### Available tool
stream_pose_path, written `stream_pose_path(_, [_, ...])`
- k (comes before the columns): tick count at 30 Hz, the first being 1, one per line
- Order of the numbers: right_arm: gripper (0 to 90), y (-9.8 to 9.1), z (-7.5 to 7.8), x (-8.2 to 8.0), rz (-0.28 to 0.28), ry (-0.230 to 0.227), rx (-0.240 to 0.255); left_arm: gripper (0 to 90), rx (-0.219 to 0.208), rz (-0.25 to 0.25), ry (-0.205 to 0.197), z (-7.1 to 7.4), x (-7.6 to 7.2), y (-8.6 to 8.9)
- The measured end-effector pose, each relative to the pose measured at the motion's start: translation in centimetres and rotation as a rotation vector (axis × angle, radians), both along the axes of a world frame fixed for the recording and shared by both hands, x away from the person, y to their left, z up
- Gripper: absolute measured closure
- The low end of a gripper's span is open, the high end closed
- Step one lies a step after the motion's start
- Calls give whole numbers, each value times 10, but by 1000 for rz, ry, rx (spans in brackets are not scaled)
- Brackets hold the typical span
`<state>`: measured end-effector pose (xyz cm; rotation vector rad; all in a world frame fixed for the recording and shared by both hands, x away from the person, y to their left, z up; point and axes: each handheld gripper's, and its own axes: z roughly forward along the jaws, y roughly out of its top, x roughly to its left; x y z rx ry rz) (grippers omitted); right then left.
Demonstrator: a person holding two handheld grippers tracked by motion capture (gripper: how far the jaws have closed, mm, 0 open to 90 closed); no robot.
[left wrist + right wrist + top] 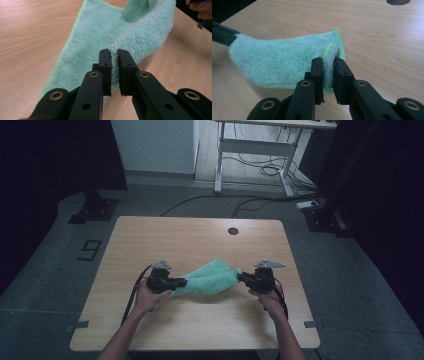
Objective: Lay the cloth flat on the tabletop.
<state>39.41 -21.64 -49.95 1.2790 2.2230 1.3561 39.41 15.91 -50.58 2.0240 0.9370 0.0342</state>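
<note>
My left gripper [114, 53] and right gripper [327, 62] have their jaws clamped on the green towel [209, 277]; from above I read "9" [89, 250] on the floor.

One green towel [210, 279] lies mid-frame on one wooden table [150, 245]. Two grippers pinch it: the left gripper [176, 283] and the right gripper [242, 277], each in one hand. One round hole [233, 231] sits toward the table's upper edge. One desk [260, 145] stands at upper right.
</note>
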Motion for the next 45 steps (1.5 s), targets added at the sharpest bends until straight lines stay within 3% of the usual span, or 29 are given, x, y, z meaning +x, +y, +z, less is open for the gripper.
stream_pose_path(6, [789, 7, -14, 18, -45, 13, -7, 831, 23, 32, 4, -10, 8, -3])
stream_pose_path(20, [788, 10, -25, 32, -78, 21, -30, 844, 62, 68, 12, -20, 16, -8])
stream_pose_path(26, [785, 12, -39, 40, -86, 57, -57, 843, 85, 54, 13, -25, 15, -12])
stream_pose_path(36, [763, 9, -42, 40, -108, 69, -105, 814, 96, 25, 12, -25, 5, -16])
stream_pose_path(45, [798, 7, -47, 45, -116, 80, -79, 778, 81, 0, 4, -21, 0, -13])
